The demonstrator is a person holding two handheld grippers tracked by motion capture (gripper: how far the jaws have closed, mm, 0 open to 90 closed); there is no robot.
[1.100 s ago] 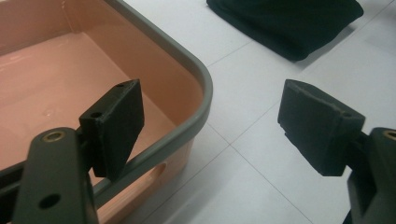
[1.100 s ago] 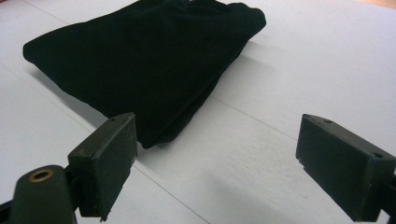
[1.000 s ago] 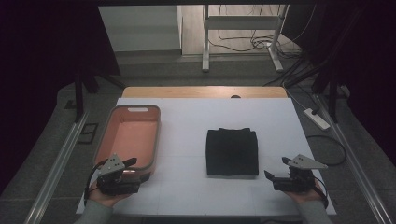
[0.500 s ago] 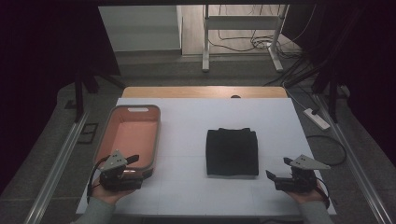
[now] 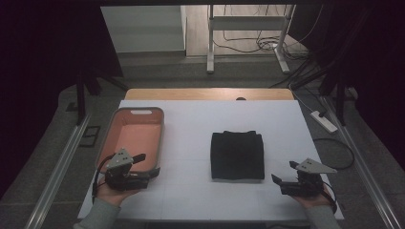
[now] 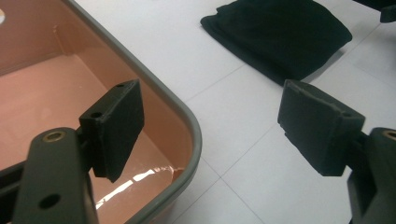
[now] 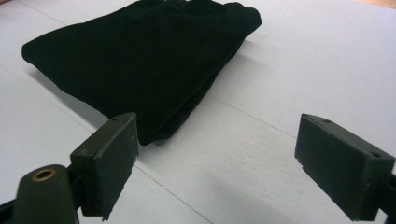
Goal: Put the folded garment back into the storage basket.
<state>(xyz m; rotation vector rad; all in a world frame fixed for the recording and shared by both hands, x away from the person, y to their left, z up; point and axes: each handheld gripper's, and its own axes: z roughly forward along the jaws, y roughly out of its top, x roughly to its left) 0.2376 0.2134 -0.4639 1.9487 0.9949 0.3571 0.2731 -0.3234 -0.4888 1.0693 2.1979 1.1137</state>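
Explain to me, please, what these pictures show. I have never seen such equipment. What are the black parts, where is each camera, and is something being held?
A person sits at a white table and holds a hand tool in each hand. Each tool is a gripper with two black jaws.

The high view looks down from above. There the left gripper is at the near corner of a salmon-pink plastic bin, and the right gripper is near a folded black cloth.

The two other pictures come from small cameras on the grippers, looking along their jaws. In the left gripper view, one jaw stands over the bin's corner. In the right gripper view, the cloth lies just ahead.

Both grippers are open. Nothing is held.
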